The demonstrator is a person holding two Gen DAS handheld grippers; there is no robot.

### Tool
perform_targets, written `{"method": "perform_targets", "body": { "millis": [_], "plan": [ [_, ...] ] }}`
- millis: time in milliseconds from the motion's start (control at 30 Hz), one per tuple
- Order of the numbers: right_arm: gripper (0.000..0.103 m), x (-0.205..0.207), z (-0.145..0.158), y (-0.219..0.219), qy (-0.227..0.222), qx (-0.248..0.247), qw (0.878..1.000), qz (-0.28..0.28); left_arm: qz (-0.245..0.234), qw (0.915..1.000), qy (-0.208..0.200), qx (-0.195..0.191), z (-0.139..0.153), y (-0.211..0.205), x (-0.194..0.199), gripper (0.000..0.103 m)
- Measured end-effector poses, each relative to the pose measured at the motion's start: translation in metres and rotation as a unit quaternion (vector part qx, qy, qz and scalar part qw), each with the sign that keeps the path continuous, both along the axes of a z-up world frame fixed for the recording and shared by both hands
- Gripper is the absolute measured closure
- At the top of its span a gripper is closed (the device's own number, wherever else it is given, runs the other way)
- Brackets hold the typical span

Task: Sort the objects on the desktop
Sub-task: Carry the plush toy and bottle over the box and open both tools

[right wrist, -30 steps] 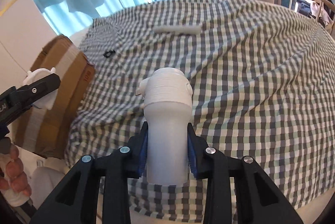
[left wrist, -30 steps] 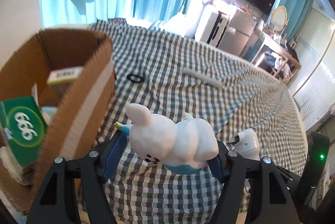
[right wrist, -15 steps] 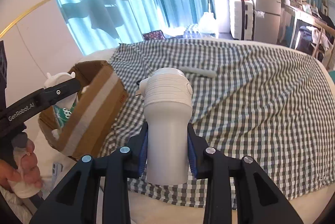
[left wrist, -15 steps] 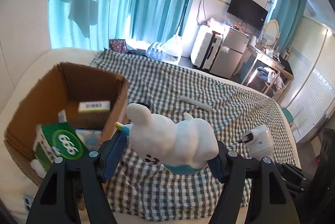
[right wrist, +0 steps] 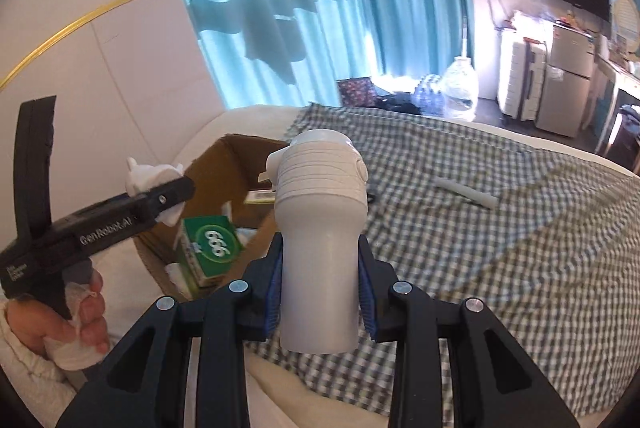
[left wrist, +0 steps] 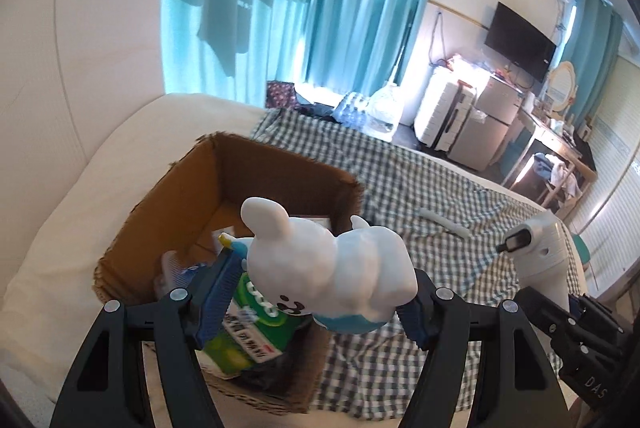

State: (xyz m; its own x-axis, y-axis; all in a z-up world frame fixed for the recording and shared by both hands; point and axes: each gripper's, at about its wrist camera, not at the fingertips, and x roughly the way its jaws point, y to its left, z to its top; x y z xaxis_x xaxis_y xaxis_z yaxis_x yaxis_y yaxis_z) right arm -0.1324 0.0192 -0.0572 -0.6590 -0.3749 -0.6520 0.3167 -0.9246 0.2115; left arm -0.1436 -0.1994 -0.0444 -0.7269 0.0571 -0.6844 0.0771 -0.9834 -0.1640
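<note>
My left gripper [left wrist: 316,292] is shut on a white bunny figure [left wrist: 324,268] with a blue base, held in the air above the near part of an open cardboard box [left wrist: 280,172]. Inside the box lie a green "666" carton [left wrist: 256,328] and other small packs. My right gripper [right wrist: 320,292] is shut on a white ribbed bottle [right wrist: 320,228], held upright over the near edge of the checked cloth [right wrist: 500,228]. In the right wrist view the left gripper [right wrist: 160,188] with the bunny [right wrist: 148,172] shows at the left, beside the box [right wrist: 224,164]. The bottle [left wrist: 544,248] shows at the right of the left wrist view.
A white stick-like object [right wrist: 466,191] and a small black ring [right wrist: 370,197], partly hidden by the bottle, lie on the checked cloth. Behind are teal curtains [left wrist: 300,8], suitcases [left wrist: 440,116], a cabinet and a wall TV [left wrist: 520,40]. A person's hand [right wrist: 60,324] holds the left gripper.
Both grippers have risen and drawn back, so more of the room shows. The left gripper with the bunny moved over the box. Both grips stay the same.
</note>
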Motion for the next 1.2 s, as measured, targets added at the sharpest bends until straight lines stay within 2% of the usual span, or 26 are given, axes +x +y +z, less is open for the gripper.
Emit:
{"method": "perform_targets", "body": {
  "millis": [267,533,633,733,767,800,867,933,1100,1200],
  "plan": [
    [0.071,-0.031,-0.018,-0.075,-0.023,0.001,0.998,0.063,0.026,0.9995,-0.018,0.006,-0.033,-0.053,-0.011,0.031],
    [0.071,-0.077,-0.040,-0.131,-0.050,0.001,0.995,0.089,0.038,0.9984,-0.042,-0.004,-0.062,-0.090,-0.034,0.031],
    [0.071,-0.091,-0.043,-0.145,-0.049,0.000,0.994,0.095,0.028,0.9987,-0.042,0.001,-0.067,-0.095,-0.038,0.031],
    [0.070,-0.104,-0.042,-0.155,-0.045,-0.001,0.995,0.091,0.019,0.9988,-0.043,-0.014,-0.071,-0.097,-0.042,0.031],
    [0.065,-0.106,-0.042,-0.154,-0.045,-0.002,0.995,0.087,0.017,0.9988,-0.043,-0.014,-0.072,-0.097,-0.042,0.030],
    [0.044,-0.110,-0.041,-0.156,-0.044,-0.005,0.996,0.082,0.013,0.9990,-0.041,-0.010,-0.073,-0.098,-0.043,0.028],
    [0.014,-0.116,-0.036,-0.154,-0.036,-0.011,0.998,0.058,0.010,0.9992,-0.039,-0.006,-0.073,-0.098,-0.044,0.015],
    [0.014,-0.114,-0.028,-0.148,-0.019,-0.031,0.998,0.048,0.018,0.9992,-0.030,-0.018,-0.070,-0.095,-0.042,0.009],
    [0.014,-0.108,-0.018,-0.126,0.004,-0.032,0.999,0.029,0.013,0.9990,-0.028,-0.032,-0.067,-0.086,-0.038,0.009],
    [0.014,-0.104,-0.019,-0.104,-0.002,-0.039,0.999,0.008,0.012,0.9992,-0.023,-0.029,-0.062,-0.078,-0.032,0.009]
  ]
}}
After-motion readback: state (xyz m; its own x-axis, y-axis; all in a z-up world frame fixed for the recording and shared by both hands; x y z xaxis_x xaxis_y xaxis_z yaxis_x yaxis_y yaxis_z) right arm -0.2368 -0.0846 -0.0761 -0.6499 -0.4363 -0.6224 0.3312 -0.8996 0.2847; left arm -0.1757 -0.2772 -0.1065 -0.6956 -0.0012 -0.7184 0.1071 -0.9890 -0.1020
